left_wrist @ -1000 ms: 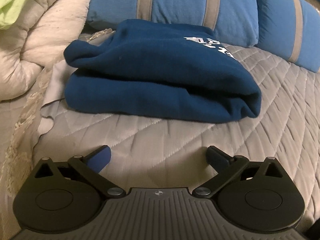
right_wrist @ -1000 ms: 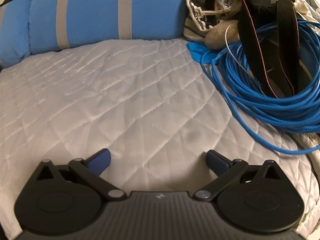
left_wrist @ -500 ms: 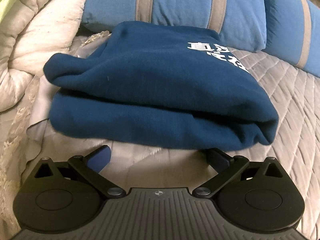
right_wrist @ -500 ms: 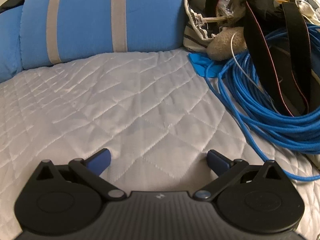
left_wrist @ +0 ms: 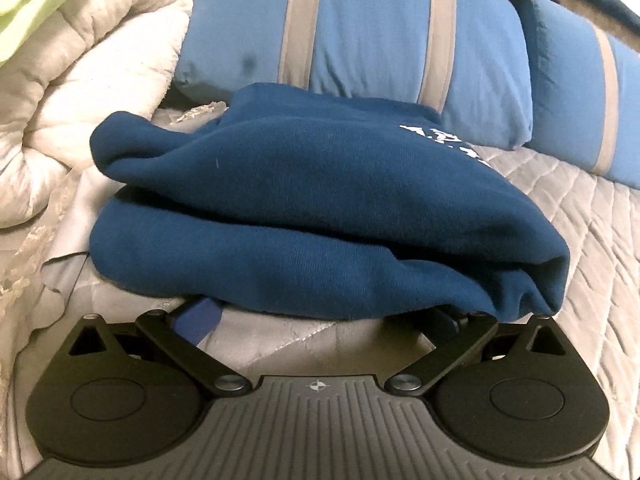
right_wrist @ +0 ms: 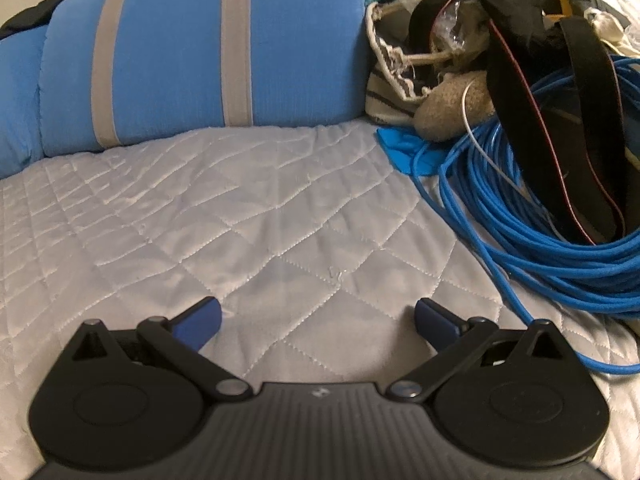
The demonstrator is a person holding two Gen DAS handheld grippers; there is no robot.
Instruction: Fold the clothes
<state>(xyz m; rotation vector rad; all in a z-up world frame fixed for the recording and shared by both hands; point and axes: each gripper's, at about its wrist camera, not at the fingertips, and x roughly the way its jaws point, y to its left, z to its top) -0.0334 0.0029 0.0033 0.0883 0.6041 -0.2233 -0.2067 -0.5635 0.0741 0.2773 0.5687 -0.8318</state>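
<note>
Our left gripper (left_wrist: 320, 314) is spread wide, its blue-padded fingers (left_wrist: 198, 318) slid just under the near edge of the folded navy sweatshirt (left_wrist: 312, 208), gripping nothing. The sweatshirt lies in stacked layers on the grey quilted bedspread (left_wrist: 592, 232), white lettering (left_wrist: 448, 142) showing on its top right. Behind it lean blue pillows with grey stripes (left_wrist: 360, 24); a cream comforter (left_wrist: 60, 100) is bunched at the left. Our right gripper (right_wrist: 318, 318) is also spread and empty, low over bare quilt (right_wrist: 200, 208), with no clothing in its view. To its right lies a coil of blue cable (right_wrist: 540, 232) under black straps (right_wrist: 520, 92).
</note>
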